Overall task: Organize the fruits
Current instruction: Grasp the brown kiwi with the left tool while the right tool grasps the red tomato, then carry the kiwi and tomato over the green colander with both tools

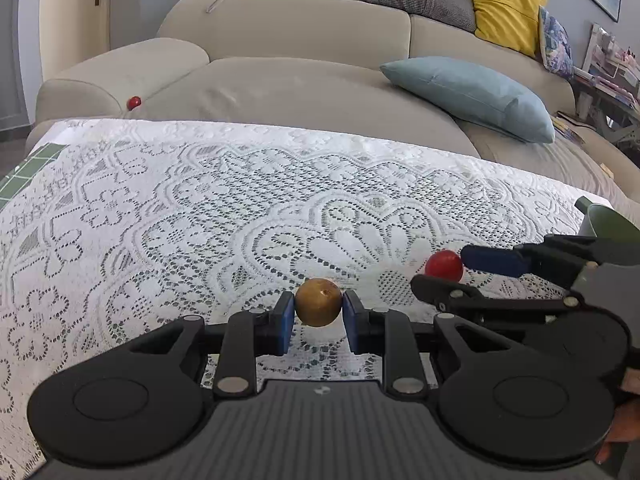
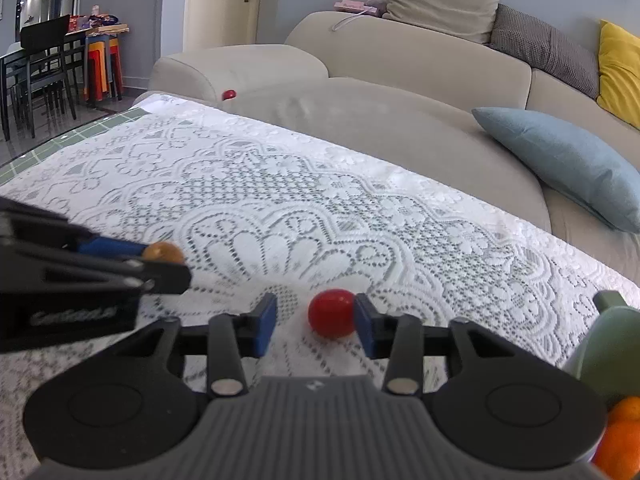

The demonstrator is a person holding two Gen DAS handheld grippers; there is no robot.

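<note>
A white lace cloth (image 1: 200, 200) covers the table before a beige sofa (image 1: 280, 80), a small red ball (image 1: 134, 102) in its seam; the left gripper (image 1: 319, 312) pinches a round brown fruit (image 1: 319, 302); the right gripper (image 2: 315, 322), spread wide, brackets a glossy red fruit (image 2: 331, 313) touching one pad; oranges (image 2: 620, 436) sit far right.

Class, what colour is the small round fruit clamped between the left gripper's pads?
Golden-brown round fruit; clearest in the left wrist view.
</note>
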